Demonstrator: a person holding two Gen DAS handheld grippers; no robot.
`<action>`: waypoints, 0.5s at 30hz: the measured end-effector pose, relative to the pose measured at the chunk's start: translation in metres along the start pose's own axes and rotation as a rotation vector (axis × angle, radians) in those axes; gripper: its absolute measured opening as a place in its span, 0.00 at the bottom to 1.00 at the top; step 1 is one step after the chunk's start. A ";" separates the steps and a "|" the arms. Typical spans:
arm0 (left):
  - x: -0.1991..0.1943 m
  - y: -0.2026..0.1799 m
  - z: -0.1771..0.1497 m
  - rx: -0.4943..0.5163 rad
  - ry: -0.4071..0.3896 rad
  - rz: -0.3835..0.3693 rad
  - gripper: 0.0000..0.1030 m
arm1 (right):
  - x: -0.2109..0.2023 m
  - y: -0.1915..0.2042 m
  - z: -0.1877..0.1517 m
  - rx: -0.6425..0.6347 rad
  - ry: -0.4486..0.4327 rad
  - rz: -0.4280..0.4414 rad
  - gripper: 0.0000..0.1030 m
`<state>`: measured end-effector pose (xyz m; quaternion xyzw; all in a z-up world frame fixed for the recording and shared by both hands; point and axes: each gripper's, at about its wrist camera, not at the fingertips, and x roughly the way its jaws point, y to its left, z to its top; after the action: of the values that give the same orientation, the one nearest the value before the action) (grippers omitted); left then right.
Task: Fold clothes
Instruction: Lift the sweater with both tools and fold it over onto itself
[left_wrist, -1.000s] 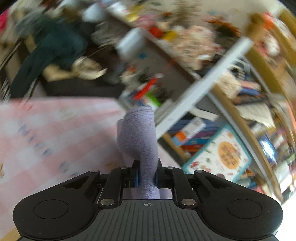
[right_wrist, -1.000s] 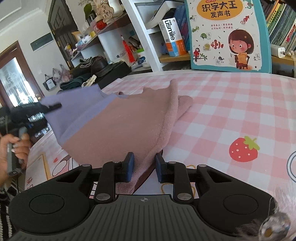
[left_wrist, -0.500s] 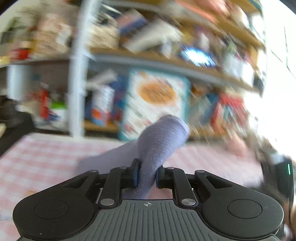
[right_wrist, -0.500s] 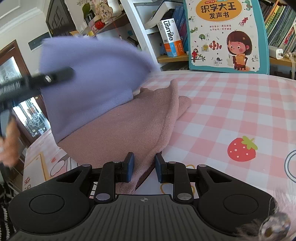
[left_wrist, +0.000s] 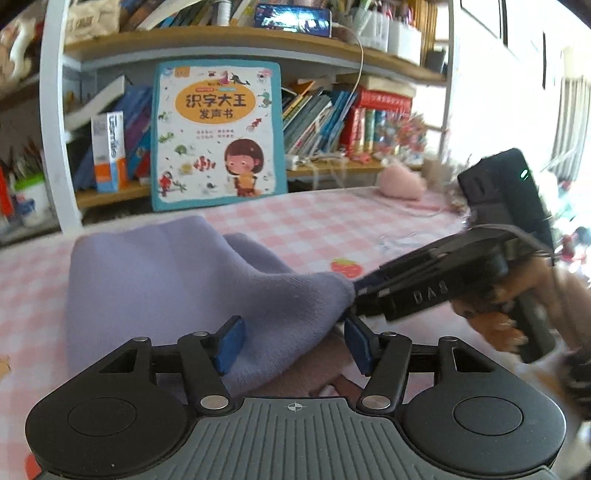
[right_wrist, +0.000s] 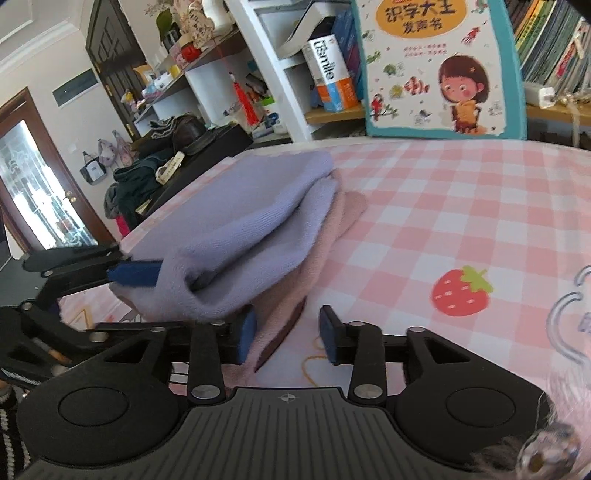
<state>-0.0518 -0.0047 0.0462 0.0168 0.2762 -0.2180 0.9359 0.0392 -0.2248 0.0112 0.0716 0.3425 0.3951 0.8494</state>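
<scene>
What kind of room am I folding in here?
Most likely a lived-in family home, perhaps a study or child's room: packed bookshelves, a children's picture book propped behind the pink checked tablecloth, and bags hanging by a wooden door.

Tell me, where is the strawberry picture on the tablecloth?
In the right wrist view the strawberry is printed on the pink checked tablecloth, right of the folded purple cloth.

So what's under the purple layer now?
A pink layer lies under the purple layer, showing only along its right edge and near corner. How far the pink extends beneath is covered. Both grippers, left and right, are open.
</scene>
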 end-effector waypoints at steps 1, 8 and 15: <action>-0.006 0.004 0.000 -0.022 -0.005 -0.026 0.58 | -0.005 -0.003 0.001 0.003 -0.016 -0.010 0.37; -0.053 0.054 0.008 -0.195 -0.183 0.022 0.60 | -0.031 -0.036 0.009 0.250 -0.143 0.155 0.44; -0.035 0.068 -0.004 -0.145 -0.108 0.052 0.32 | -0.005 -0.016 0.017 0.294 -0.082 0.177 0.62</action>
<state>-0.0514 0.0712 0.0548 -0.0556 0.2397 -0.1735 0.9536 0.0584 -0.2369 0.0204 0.2409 0.3540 0.4110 0.8048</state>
